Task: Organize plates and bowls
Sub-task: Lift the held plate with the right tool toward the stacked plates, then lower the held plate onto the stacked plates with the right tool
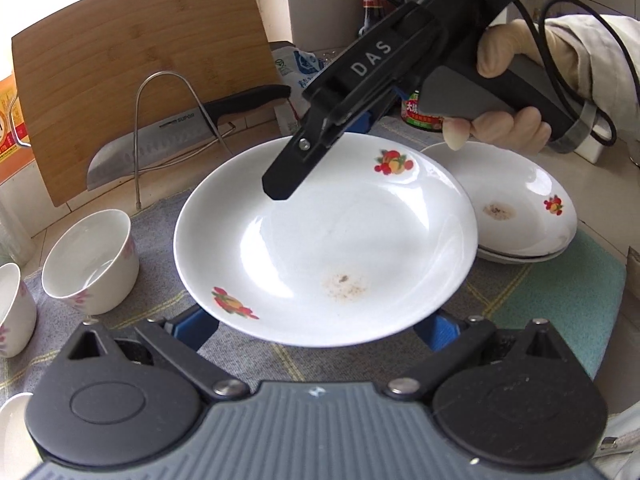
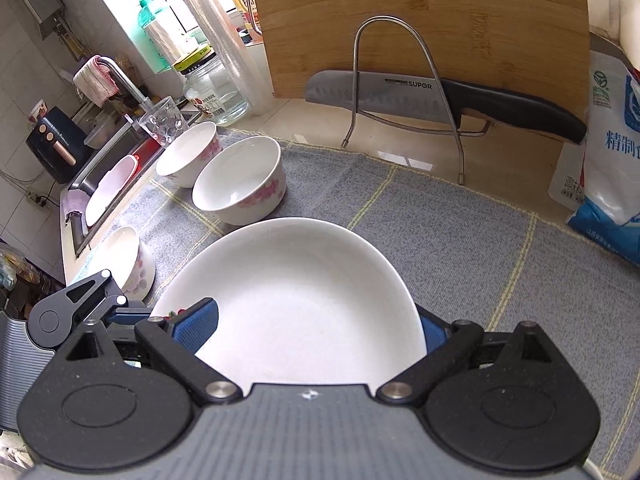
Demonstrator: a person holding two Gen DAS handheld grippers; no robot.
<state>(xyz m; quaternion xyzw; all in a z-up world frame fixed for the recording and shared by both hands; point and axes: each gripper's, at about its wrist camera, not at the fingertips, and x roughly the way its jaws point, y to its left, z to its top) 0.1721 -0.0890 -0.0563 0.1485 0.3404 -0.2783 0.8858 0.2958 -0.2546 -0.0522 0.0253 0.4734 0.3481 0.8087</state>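
In the left wrist view, the plate (image 1: 326,240) fills the centre and appears to sit clear of the grey mat (image 1: 160,240). Its near rim lies over the two blue pads of your left hand-held gripper (image 1: 316,326). Those jaws stand wide, and you cannot tell from here whether they press on the plate or only carry it from below. Your right hand-held gripper (image 1: 316,156) comes in from 1 o'clock, with one finger over the far part of the plate and the other beyond the rim. The stack of plates (image 1: 520,208) waits at 3 o'clock and the bowls (image 1: 90,260) stand at 9 o'clock, so the stack is probably your target. In the right wrist view, the plate (image 2: 304,292) sits between the wide jaws of the right hand-held gripper (image 2: 314,328). One pad is in front of the plate at 8 o'clock and the other is behind the rim at 4 o'clock; contact is unclear. Keep both hands in step and the plate level. Bring it squarely over the stack before lowering, and stay clear of the knife (image 2: 400,96) at 12 o'clock.
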